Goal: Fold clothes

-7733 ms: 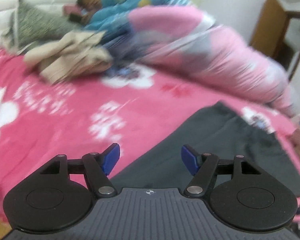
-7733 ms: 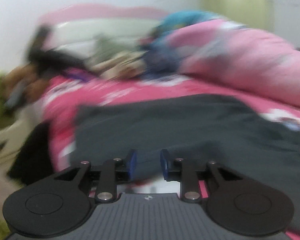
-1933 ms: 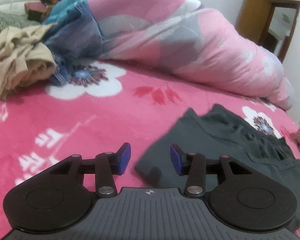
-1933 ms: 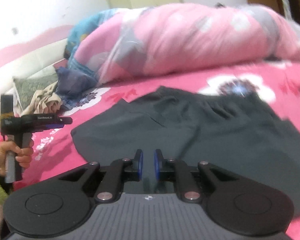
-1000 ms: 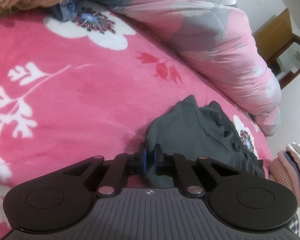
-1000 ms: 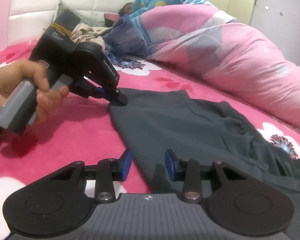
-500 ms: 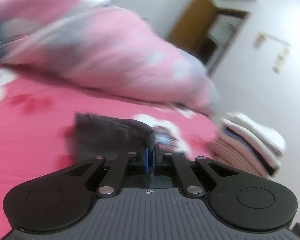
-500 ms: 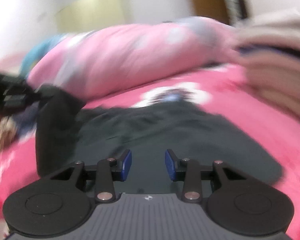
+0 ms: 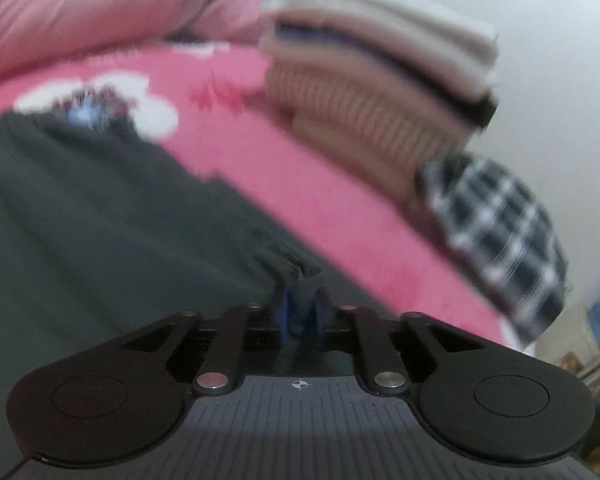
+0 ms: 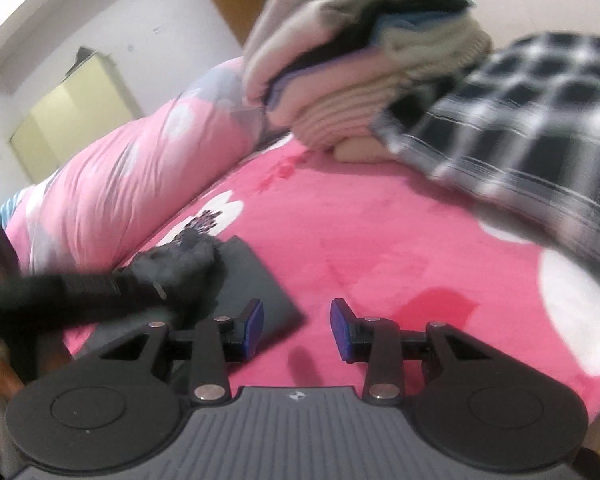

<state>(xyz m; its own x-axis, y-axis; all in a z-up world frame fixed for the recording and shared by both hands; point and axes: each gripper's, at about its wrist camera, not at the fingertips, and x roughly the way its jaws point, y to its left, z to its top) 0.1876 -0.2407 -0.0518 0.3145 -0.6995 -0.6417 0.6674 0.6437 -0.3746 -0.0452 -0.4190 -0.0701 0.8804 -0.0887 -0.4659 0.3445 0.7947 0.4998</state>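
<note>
**Fold laid over, grip letting go**

Mid-fold on the pink bed (image 10: pixel 380 248): left gripper (image 9: pixel 300 314) opening, bunched edge of dark garment (image 9: pixel 100 220) between its pads (contact blurred). Right gripper (image 10: pixel 296 330) half-open over bare cover, holding nothing. Long axis probably toward the quilt (image 10: pixel 120 184). Next, likely: release, smooth flat.

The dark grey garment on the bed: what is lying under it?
Under the dark grey garment lies the pink flowered blanket; one white flower shows at its edge. Whatever else it covers is hidden, and blur hides small details.
</note>
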